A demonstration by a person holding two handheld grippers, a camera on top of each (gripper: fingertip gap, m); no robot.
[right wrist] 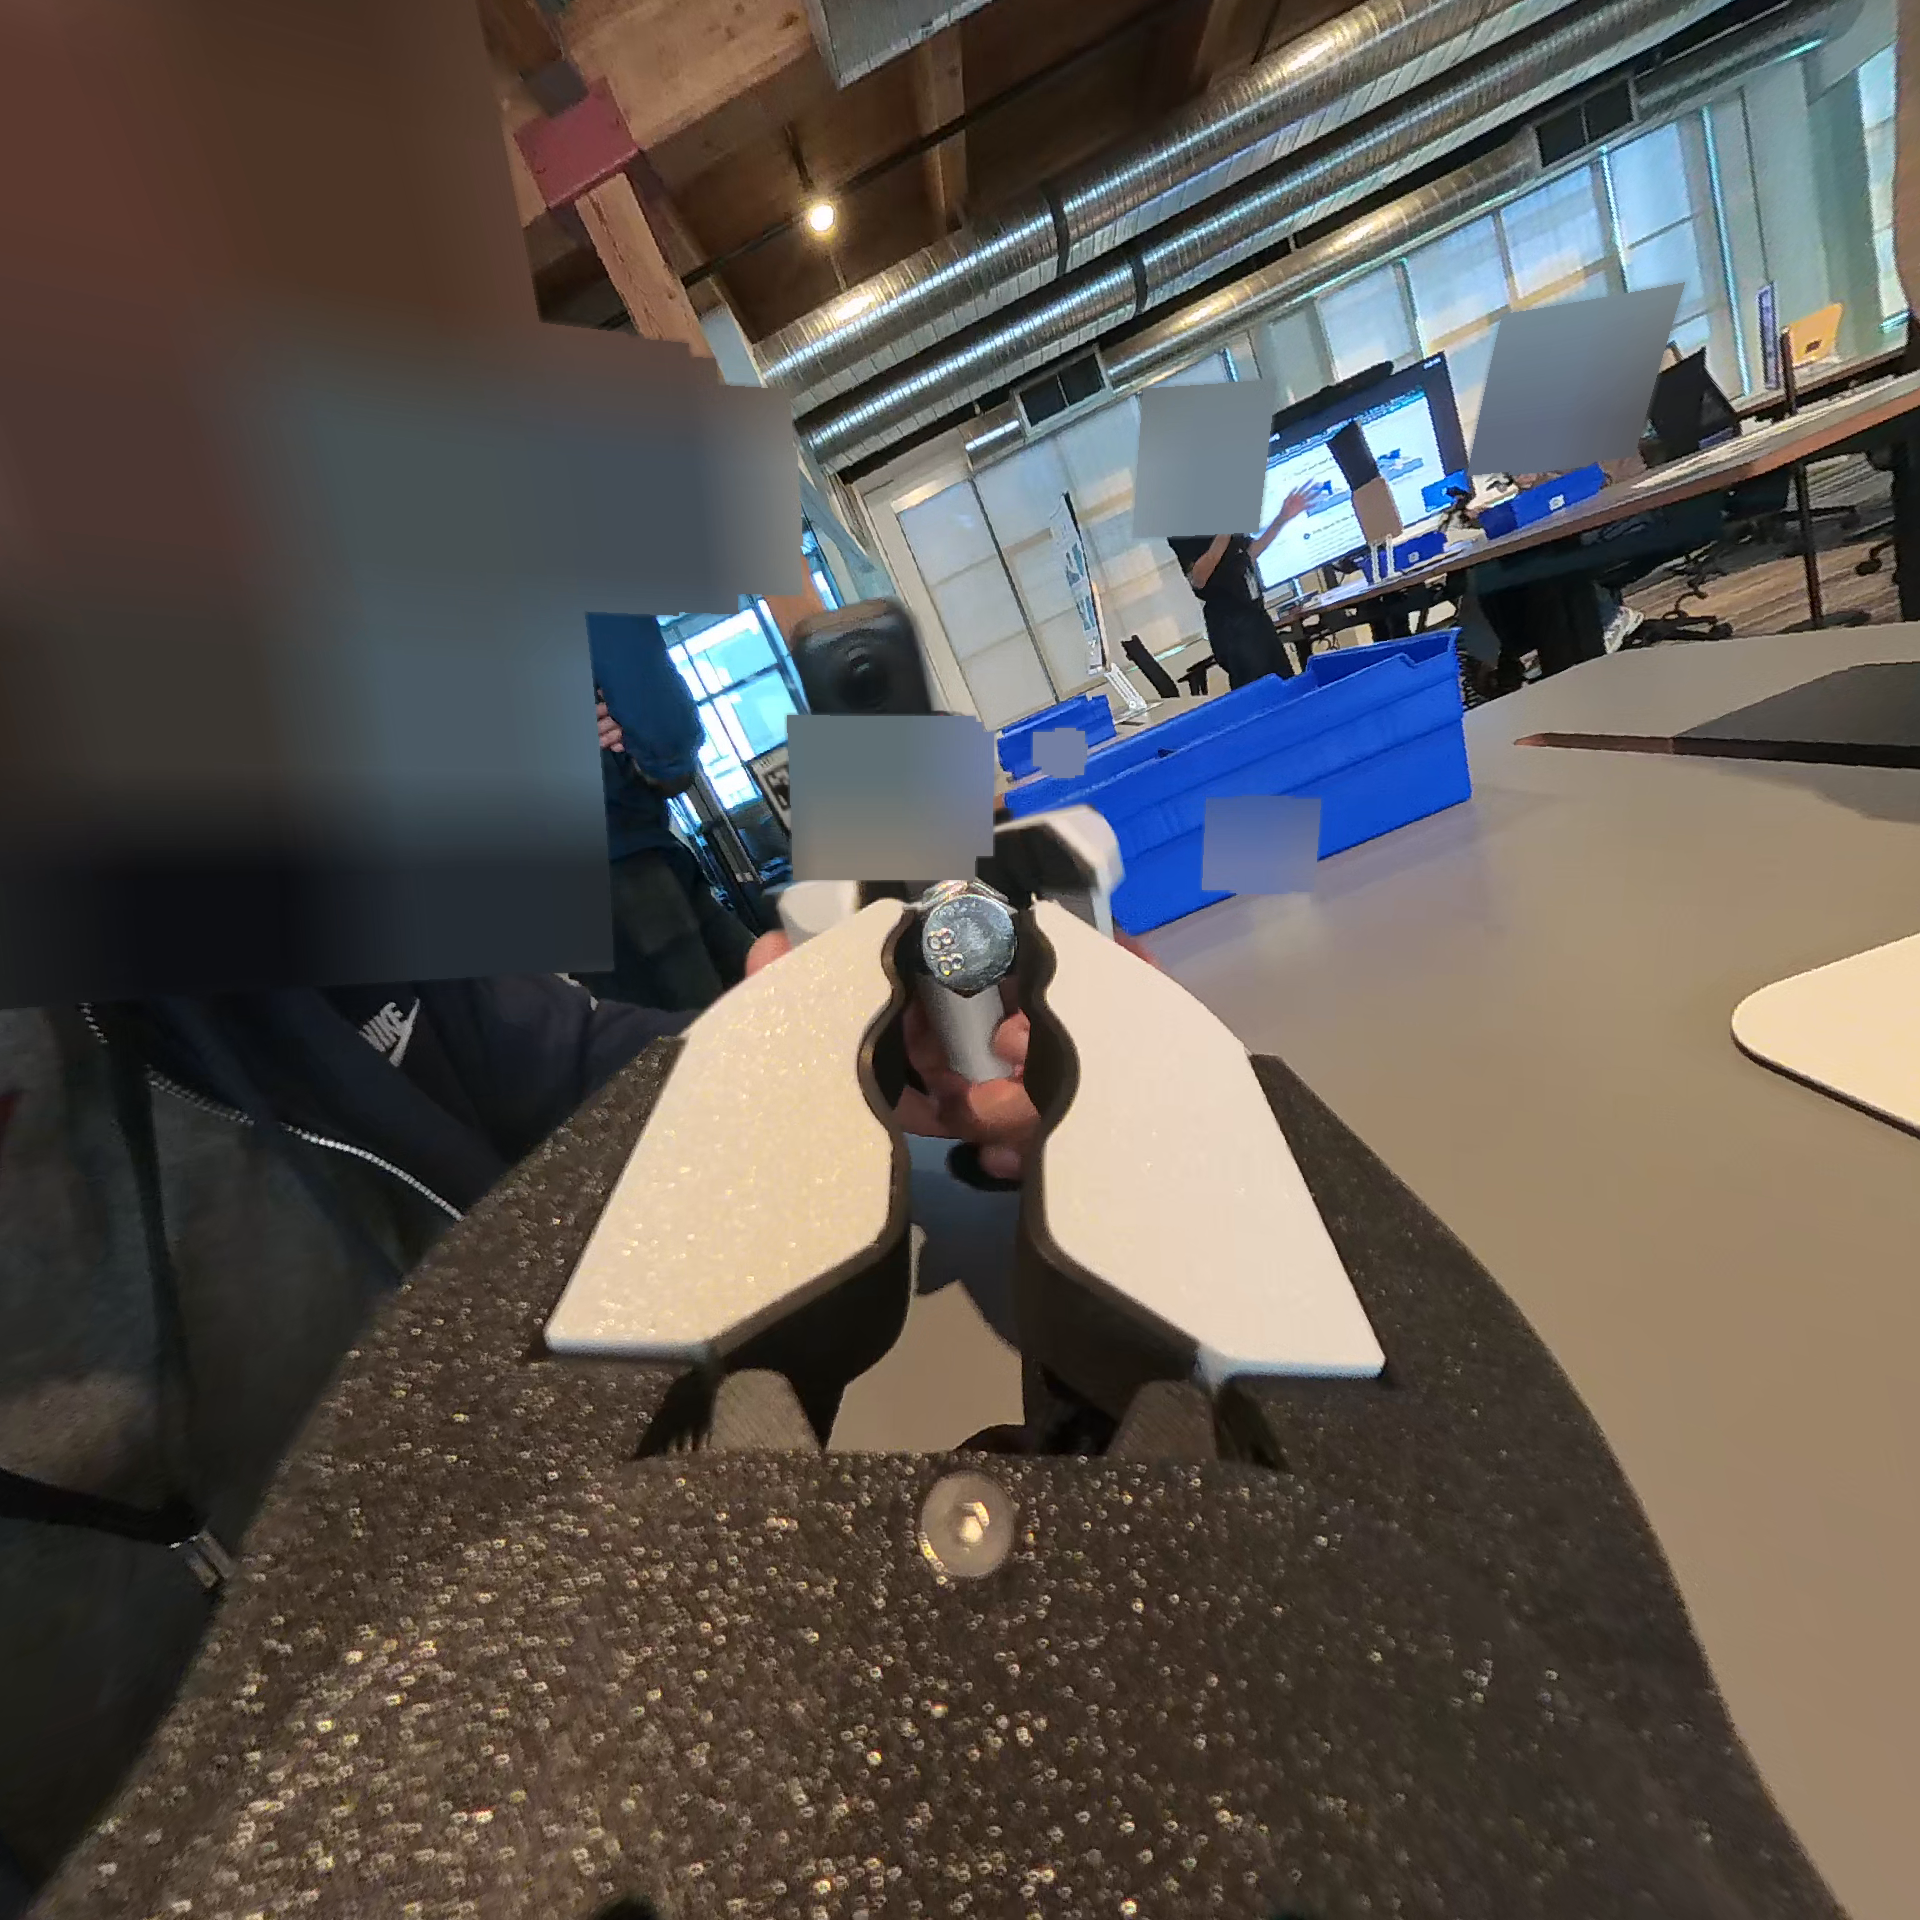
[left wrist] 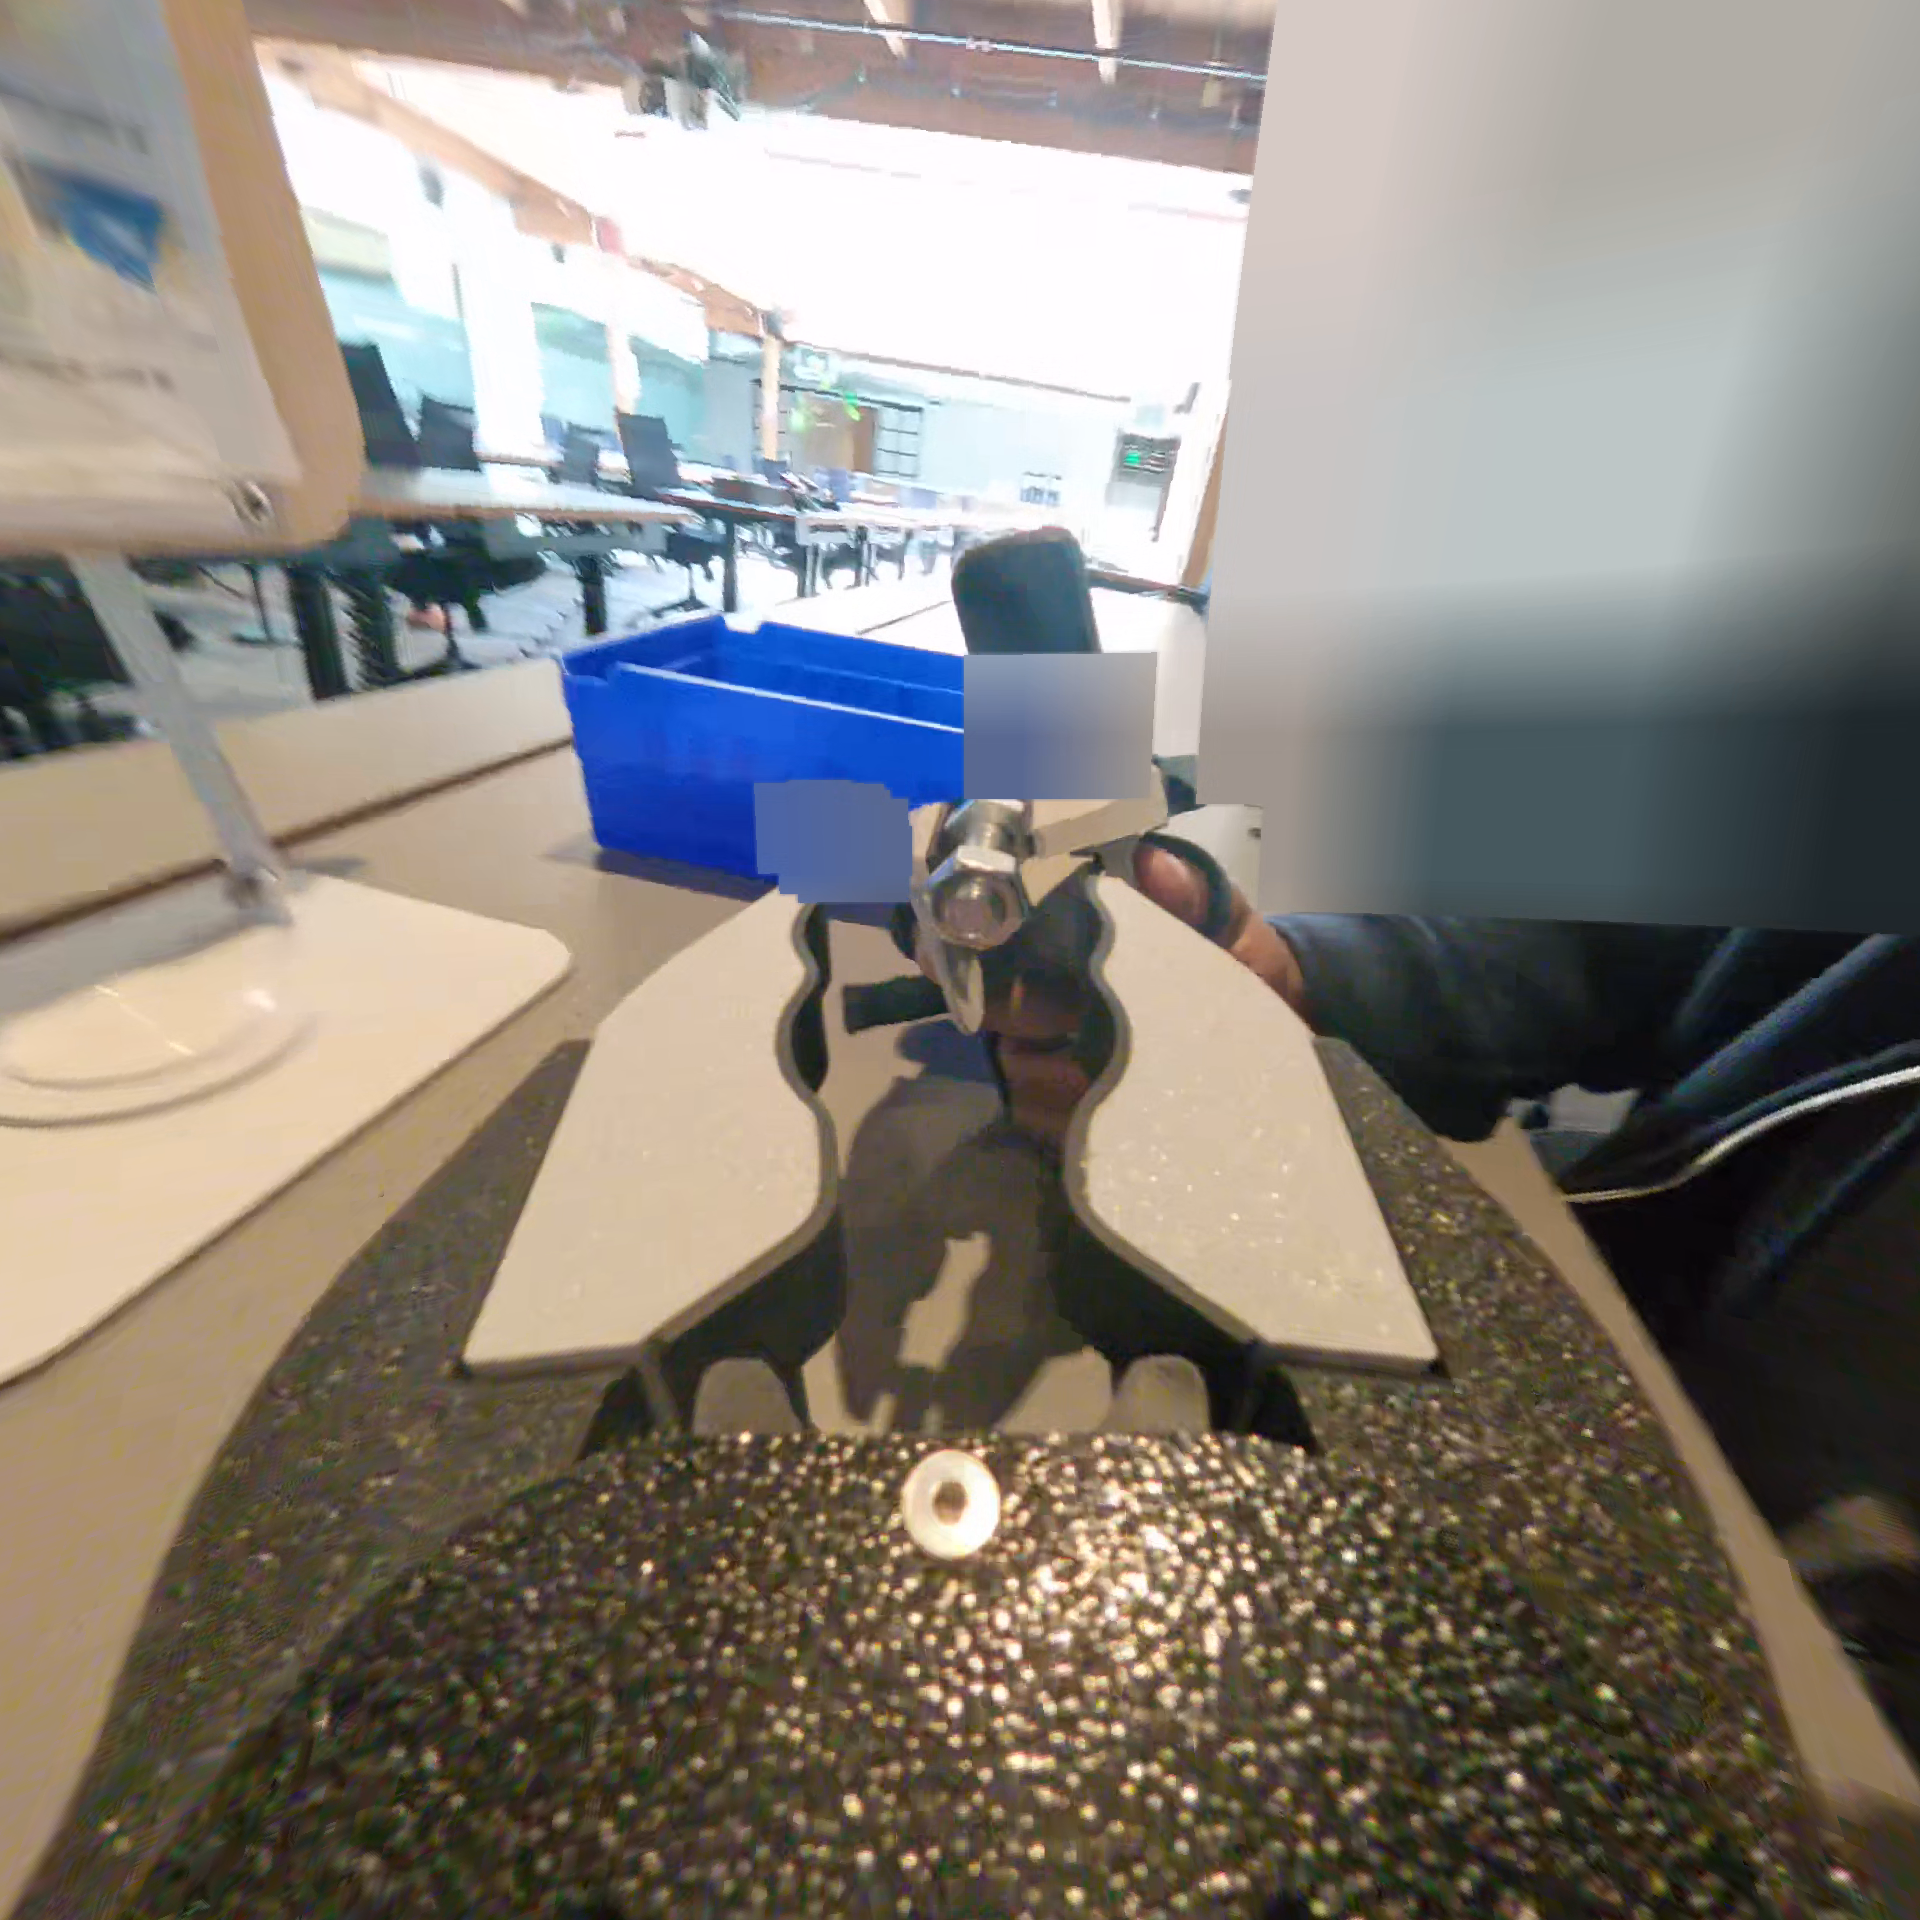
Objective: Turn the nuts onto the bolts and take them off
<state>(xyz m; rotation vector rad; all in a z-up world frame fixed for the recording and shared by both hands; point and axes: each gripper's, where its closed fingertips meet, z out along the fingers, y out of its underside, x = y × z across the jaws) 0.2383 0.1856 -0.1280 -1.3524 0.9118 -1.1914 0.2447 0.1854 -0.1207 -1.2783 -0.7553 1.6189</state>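
Right wrist view: stamped marking on silver hex bolt [right wrist: 966, 943] head, centre frame, clamped between right hand-held gripper [right wrist: 966, 951] fingers [right wrist: 821, 1049]. Left wrist view: silver nut [left wrist: 975, 891] on threaded bolt end, centre; left hand-held gripper [left wrist: 961, 940] parted, nearly touching. Blue bin [left wrist: 748, 748] on tabletop [left wrist: 436, 997], upper middle.

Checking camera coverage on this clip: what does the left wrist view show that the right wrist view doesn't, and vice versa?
Only left wrist: the nut on the threaded end, just ahead of the open left tongs, and a sign stand. Only right wrist: the head of the bolt, clamped in the right tongs, plus a lit monitor. Both: the blue bin and the grey table.
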